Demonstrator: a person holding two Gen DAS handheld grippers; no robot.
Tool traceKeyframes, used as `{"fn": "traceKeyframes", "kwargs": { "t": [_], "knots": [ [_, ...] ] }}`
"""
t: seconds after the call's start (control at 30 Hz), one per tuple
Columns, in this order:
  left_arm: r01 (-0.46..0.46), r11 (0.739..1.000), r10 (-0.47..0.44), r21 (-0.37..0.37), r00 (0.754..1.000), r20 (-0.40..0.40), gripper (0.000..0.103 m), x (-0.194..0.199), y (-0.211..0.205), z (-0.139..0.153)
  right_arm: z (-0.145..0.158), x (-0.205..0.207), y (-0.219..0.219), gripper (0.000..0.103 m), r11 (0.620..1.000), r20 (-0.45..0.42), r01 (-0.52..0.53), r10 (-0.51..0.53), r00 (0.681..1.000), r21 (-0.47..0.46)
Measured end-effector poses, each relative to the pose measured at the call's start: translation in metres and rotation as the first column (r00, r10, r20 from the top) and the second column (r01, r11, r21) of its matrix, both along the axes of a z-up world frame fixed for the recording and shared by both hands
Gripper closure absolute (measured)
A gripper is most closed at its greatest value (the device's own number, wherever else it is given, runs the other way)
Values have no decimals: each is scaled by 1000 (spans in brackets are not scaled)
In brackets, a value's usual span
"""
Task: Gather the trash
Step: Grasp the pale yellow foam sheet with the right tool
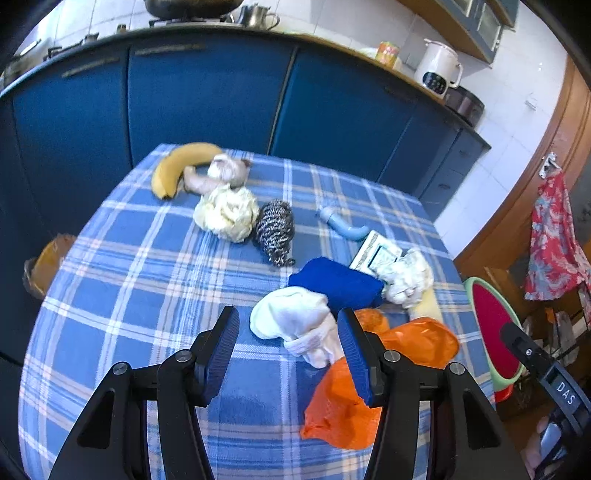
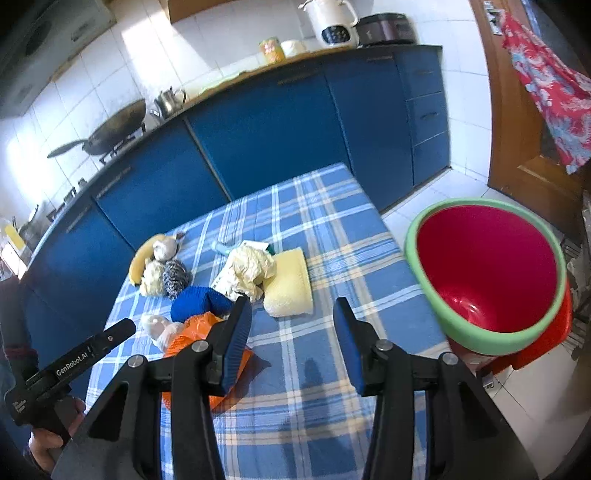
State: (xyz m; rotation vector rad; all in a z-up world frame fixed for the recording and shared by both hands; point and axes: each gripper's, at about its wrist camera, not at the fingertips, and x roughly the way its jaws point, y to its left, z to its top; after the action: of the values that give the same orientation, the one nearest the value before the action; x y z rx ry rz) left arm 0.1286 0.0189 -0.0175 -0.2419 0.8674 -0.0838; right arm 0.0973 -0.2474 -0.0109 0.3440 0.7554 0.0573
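Note:
On the blue plaid table (image 1: pixel 147 280) lie an orange plastic bag (image 1: pixel 369 380), a white sock (image 1: pixel 295 325), a blue cloth (image 1: pixel 336 284), crumpled paper wads (image 1: pixel 227 214) (image 1: pixel 406 277), a steel scourer (image 1: pixel 275 230) and a banana (image 1: pixel 177 166). My left gripper (image 1: pixel 288 354) is open and empty, just short of the white sock. My right gripper (image 2: pixel 291 343) is open and empty above the table, right of the orange bag (image 2: pixel 199 325) and near a yellow sponge (image 2: pixel 290 286). A red bin with a green rim (image 2: pixel 487 266) stands right of the table.
Blue kitchen cabinets (image 1: pixel 207 99) run behind the table. A white kettle (image 2: pixel 332 22) and a wok (image 2: pixel 114 129) sit on the counter. A red patterned cloth (image 1: pixel 554 240) hangs on a wooden door. A light blue tube (image 1: pixel 340 223) and a printed packet (image 1: pixel 376 253) lie on the table.

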Motion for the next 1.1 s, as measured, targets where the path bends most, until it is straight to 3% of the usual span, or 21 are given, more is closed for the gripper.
{"fn": "traceKeyframes", "kwargs": {
  "t": [0.6, 0.93, 1.1],
  "knots": [
    [10, 999, -14, -39, 995, -99, 46, 32, -1, -43, -59, 73, 18, 47, 995, -196, -80, 66, 978, -64],
    [25, 995, -34, -97, 995, -92, 42, 38, -1, -51, -66, 84, 25, 43, 990, -181, -105, 86, 980, -95],
    [35, 993, -44, -114, 996, -77, 42, 39, -1, -52, -67, 84, 32, 47, 985, -164, -126, 106, 981, -116]
  ]
}}
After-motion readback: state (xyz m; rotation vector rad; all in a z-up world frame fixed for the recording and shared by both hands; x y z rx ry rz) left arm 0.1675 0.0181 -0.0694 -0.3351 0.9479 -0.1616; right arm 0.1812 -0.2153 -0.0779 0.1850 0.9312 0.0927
